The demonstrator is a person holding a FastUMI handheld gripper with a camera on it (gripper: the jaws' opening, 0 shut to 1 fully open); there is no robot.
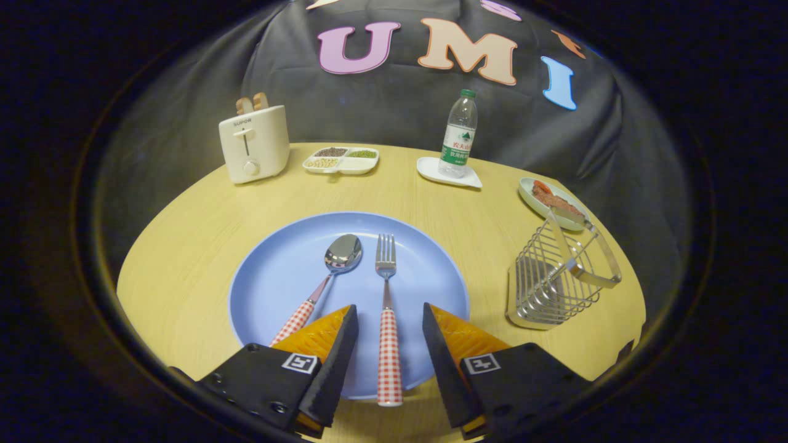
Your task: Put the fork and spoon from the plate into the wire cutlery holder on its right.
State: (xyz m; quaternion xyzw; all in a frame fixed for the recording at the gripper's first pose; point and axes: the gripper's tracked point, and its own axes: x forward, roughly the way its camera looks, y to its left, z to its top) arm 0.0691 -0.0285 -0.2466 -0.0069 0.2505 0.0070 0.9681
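A blue plate (425,280) lies on the round wooden table just ahead of my fingers. On it rest a spoon (335,267) and a fork (386,295), both with red-and-white checked handles. The fork's handle runs straight back between my two fingers; the spoon lies to its left, its handle angling toward the left finger. My gripper (390,317) is open, a finger on either side of the fork handle without touching it. The wire cutlery holder (557,277) stands to the right of the plate, empty as far as I can see.
At the table's far side stand a cream toaster (254,144) with bread in it, a divided dish of beans (340,160), and a water bottle (459,135) on a white coaster. A small plate of food (550,200) sits just behind the wire holder.
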